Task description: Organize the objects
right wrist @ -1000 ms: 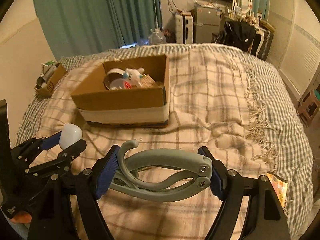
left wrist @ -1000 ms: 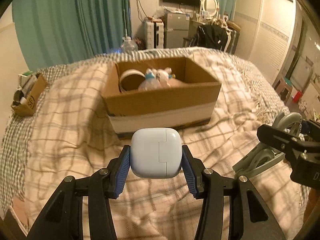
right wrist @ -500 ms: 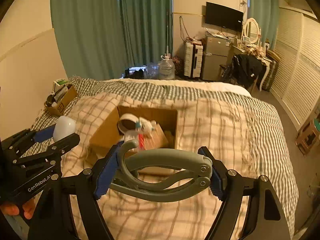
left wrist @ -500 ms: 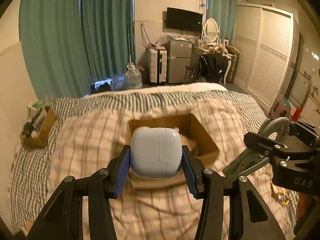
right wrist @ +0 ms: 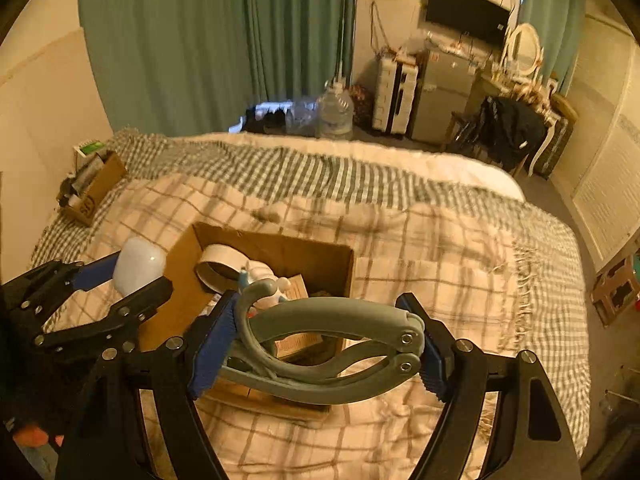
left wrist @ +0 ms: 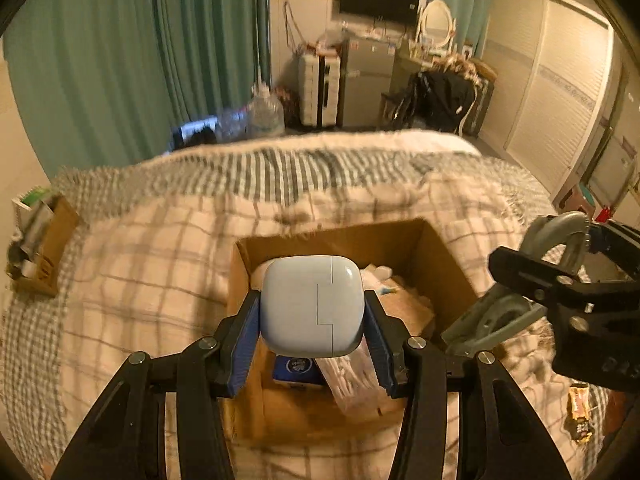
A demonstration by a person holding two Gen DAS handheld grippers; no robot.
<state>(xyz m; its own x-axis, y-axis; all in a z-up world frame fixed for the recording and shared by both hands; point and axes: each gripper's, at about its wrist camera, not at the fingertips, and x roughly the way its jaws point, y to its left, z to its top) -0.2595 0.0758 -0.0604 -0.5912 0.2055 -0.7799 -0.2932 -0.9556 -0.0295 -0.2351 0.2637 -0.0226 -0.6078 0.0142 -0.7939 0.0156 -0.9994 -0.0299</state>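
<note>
My left gripper (left wrist: 314, 334) is shut on a white rounded case (left wrist: 314, 306) and holds it above the open cardboard box (left wrist: 444, 264) on the bed. The case also shows in the right wrist view (right wrist: 138, 266). My right gripper (right wrist: 316, 350) is shut on a grey hand-grip tool (right wrist: 328, 344), over the box's right side (right wrist: 340, 276). The tool shows in the left wrist view (left wrist: 500, 316). The box holds a roll of tape (right wrist: 220, 266), a white toy (right wrist: 260, 276), a blue packet (left wrist: 298, 368) and other items.
The box sits on a checked blanket (right wrist: 440, 248) over the bed. A small cardboard box of items (right wrist: 90, 188) stands at the bed's far left edge. A snack wrapper (left wrist: 580, 410) lies at the right. Curtains, bottles and furniture are beyond the bed.
Both grippers have risen and moved forward over the cardboard box, each still holding its object. The view now looks down into the box.
</note>
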